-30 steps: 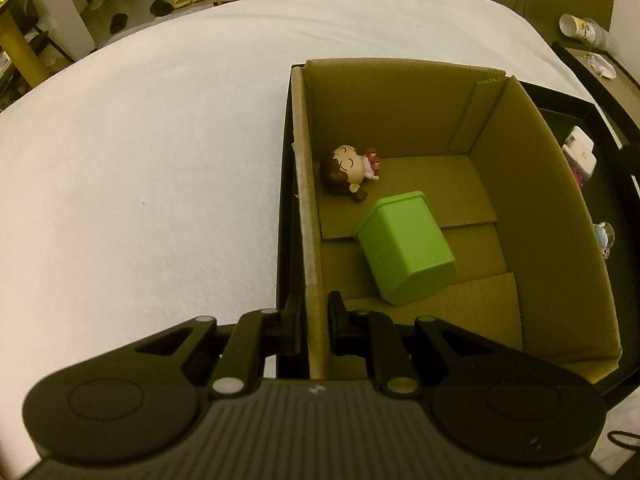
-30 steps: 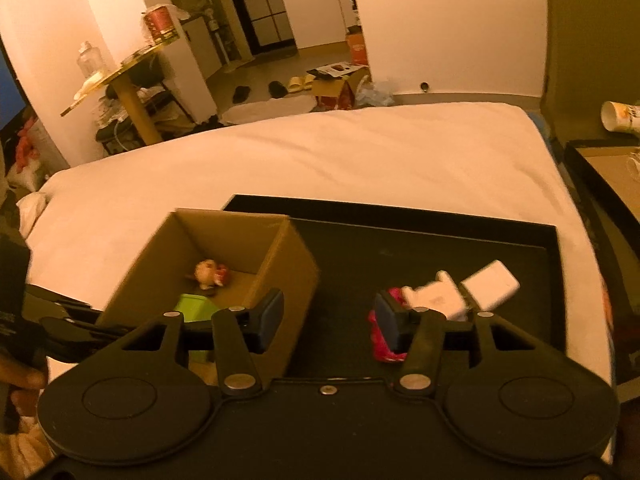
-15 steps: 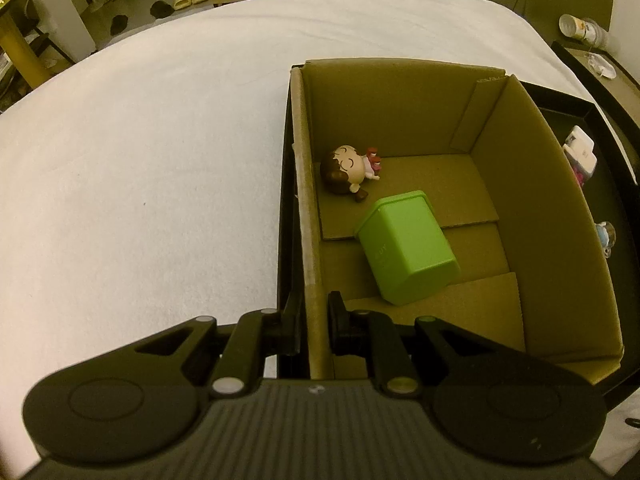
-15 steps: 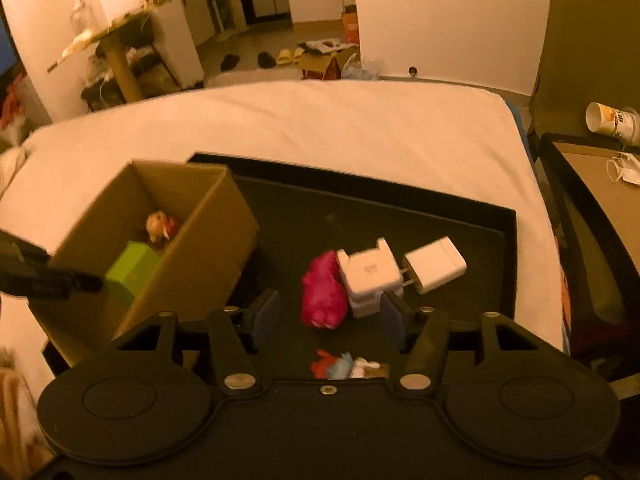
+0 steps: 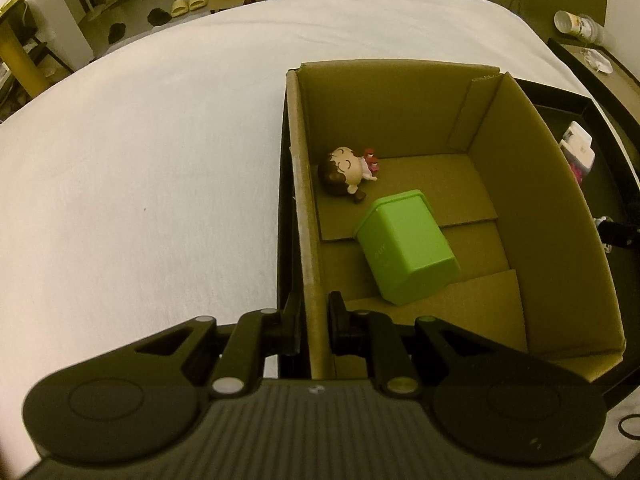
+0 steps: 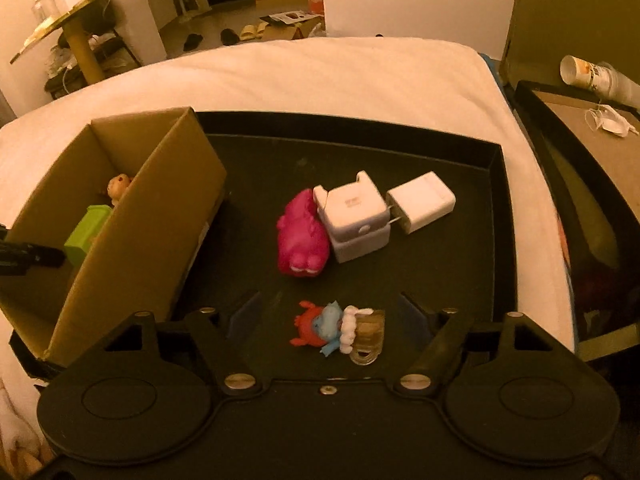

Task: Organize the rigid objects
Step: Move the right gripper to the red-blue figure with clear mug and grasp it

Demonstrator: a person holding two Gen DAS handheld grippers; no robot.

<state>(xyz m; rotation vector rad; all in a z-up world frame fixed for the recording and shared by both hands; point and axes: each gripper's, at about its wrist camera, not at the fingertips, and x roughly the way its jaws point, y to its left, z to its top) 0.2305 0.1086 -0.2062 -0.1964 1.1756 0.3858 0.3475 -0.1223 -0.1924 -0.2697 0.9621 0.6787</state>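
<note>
1. While the right gripper (image 6: 330,314) hangs over the near part of the black tray (image 6: 502,184), its jaws are opening, and a small red-and-blue figure (image 6: 334,328) with a clear base lies on the tray floor between them, untouched by either pad.
2. Beyond it lie a magenta toy (image 6: 302,234) and a white cube adapter (image 6: 352,216), touching; a white charger (image 6: 420,202) is plugged into the adapter's right side. Bare tray floor surrounds this cluster up to the raised rim.
3. At the tray's left end stands the cardboard box (image 5: 560,208), open-topped. A green container (image 5: 406,246) lies tipped over on its floor, and a doll (image 5: 346,168) lies just beyond it, near the left wall; the right part of the floor is free.
4. The left gripper (image 5: 314,320) is clamped on the box's left wall near its near corner, one finger inside and one outside.
5. From the left wrist view, the box's right wall hides most of the tray; the small figure's details are blurred.
6. The tray rests on a white bed (image 5: 140,160). Beyond it, slippers (image 5: 190,2) lie on the floor, and a paper cup (image 6: 592,76) lies tipped on a side table at right.
</note>
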